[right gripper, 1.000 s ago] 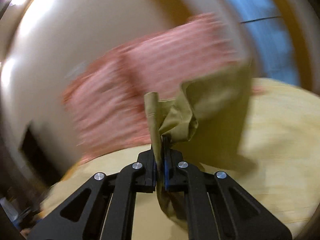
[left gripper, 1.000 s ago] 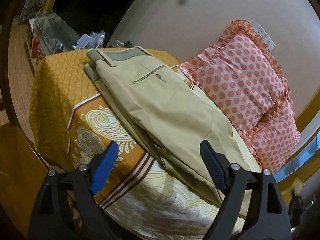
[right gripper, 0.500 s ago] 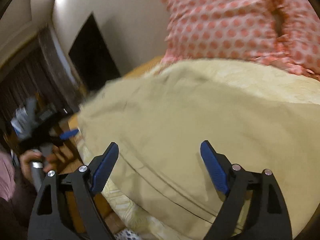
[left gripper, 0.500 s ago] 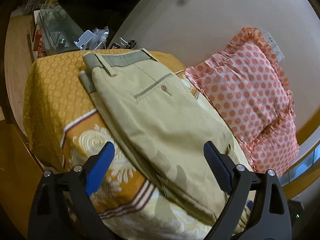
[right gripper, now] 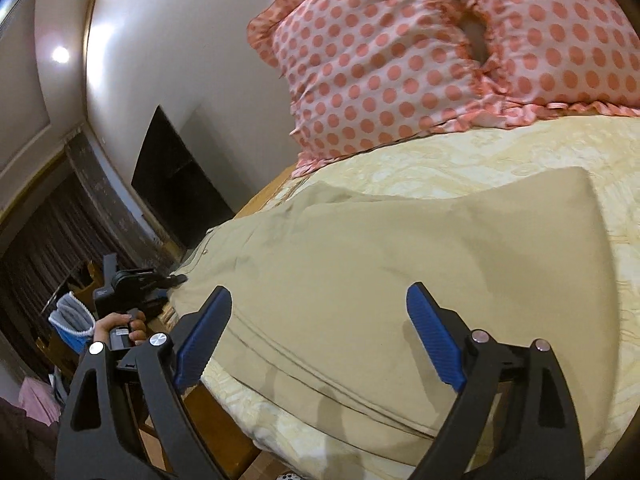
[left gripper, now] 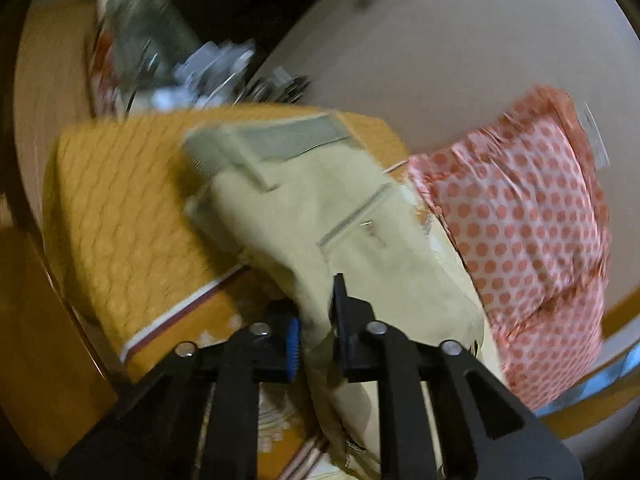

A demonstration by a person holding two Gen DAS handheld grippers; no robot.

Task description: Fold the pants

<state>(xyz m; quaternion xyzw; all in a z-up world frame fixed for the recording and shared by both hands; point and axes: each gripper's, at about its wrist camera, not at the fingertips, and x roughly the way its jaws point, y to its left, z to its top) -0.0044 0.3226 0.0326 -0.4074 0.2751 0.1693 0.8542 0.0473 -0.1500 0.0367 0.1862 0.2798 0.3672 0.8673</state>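
Khaki pants [left gripper: 320, 216] lie on the bed, waistband at the far end in the left wrist view, which is blurred. My left gripper [left gripper: 314, 336] is shut on the near side edge of the pants. In the right wrist view the folded pants [right gripper: 420, 264] spread across the bed. My right gripper [right gripper: 316, 340] is open and empty just above their near edge. The left gripper [right gripper: 136, 284], in a hand, shows at the left side of the pants.
A pink polka-dot pillow [right gripper: 440, 48] leans on the wall at the bed's head; it also shows in the left wrist view [left gripper: 528, 232]. The orange and cream bedspread [left gripper: 120, 208] covers the bed. Cluttered items [left gripper: 180, 64] stand beyond the bed.
My right gripper let go of the pant leg, which now lies folded over, and stays open. My left gripper went from open to shut on the pants' edge.
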